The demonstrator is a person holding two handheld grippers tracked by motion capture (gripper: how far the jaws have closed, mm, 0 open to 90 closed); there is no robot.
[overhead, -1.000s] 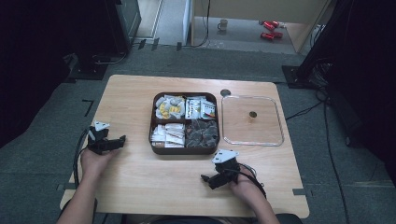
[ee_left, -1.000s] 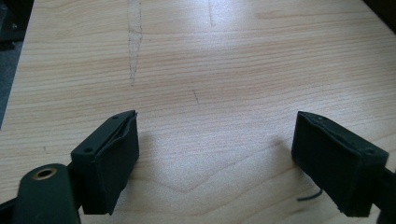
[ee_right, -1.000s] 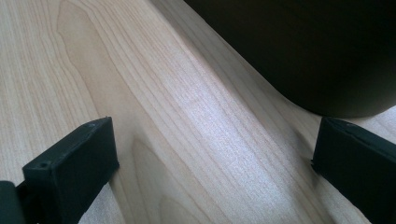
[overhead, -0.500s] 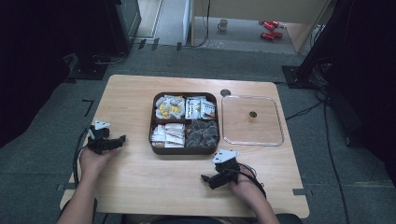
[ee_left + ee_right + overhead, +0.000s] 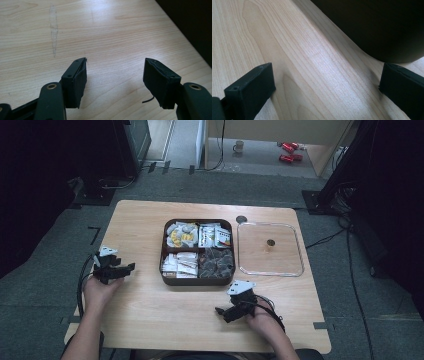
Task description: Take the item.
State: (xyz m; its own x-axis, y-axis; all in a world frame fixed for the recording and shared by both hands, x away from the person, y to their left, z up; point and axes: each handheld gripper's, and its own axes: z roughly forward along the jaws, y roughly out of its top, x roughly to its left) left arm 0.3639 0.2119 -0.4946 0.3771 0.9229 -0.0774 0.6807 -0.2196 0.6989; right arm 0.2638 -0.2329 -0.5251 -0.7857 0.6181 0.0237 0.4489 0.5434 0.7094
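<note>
Dark tray (image 5: 372, 27) is cut off beyond the right claw (image 5: 324, 85).

I can't read any text from here: the printed packets (image 5: 215, 236) in the dark tray (image 5: 165, 251) carry markings, but they are too small and blurred.

One table (image 5: 150, 320) is standing in the room, bearing one dark tray (image 5: 165, 251) that is showing four compartments, each holding packets too small to count. One clear lid (image 5: 297, 270) is lying beside it. Two grippers, left (image 5: 116, 268) and right (image 5: 231, 311), are resting on the wood. On the floor beyond, one mug (image 5: 239, 146) and two red cans (image 5: 286, 151) are sitting.
</note>
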